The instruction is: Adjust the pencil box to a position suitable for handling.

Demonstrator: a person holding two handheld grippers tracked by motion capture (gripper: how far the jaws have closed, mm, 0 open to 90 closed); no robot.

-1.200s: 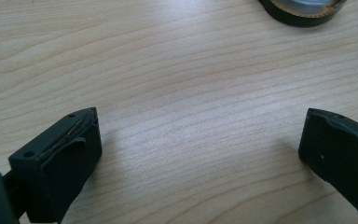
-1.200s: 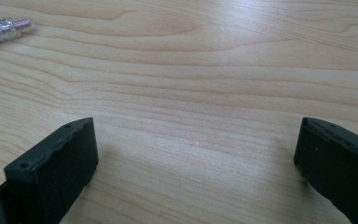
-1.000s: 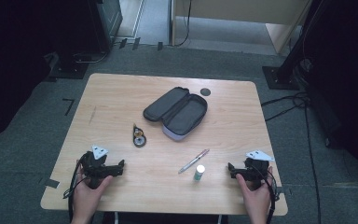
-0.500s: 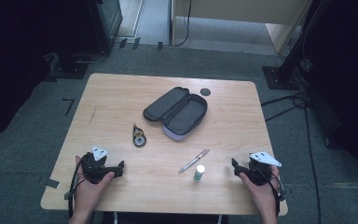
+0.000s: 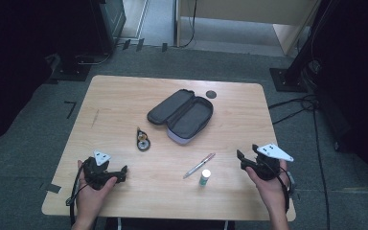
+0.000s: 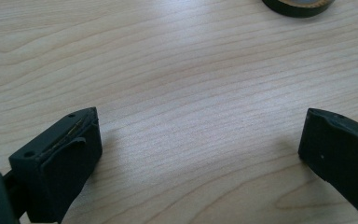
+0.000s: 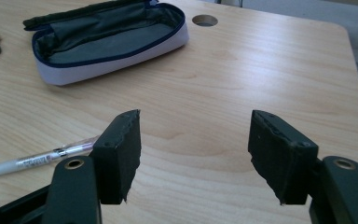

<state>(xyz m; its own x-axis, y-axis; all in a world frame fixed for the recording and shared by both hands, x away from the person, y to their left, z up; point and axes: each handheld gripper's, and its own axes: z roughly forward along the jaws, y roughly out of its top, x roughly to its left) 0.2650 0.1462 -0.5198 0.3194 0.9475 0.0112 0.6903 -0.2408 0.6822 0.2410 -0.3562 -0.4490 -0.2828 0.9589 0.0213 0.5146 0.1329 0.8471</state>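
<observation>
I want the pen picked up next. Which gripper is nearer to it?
Right. The right gripper sits just right of the pen; the left gripper lies farther off, to the pen's left.

Left hand-held gripper [image 5: 117, 173] and right hand-held gripper [image 5: 242, 158] — both with jaws spread wide, gripping nothing.

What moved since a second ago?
The right claw lifted a little off the table and tilted; its grey plate now tips outward. Nothing was grabbed or dropped. The left claw, open pencil case, pen and small bottle stayed put.
</observation>
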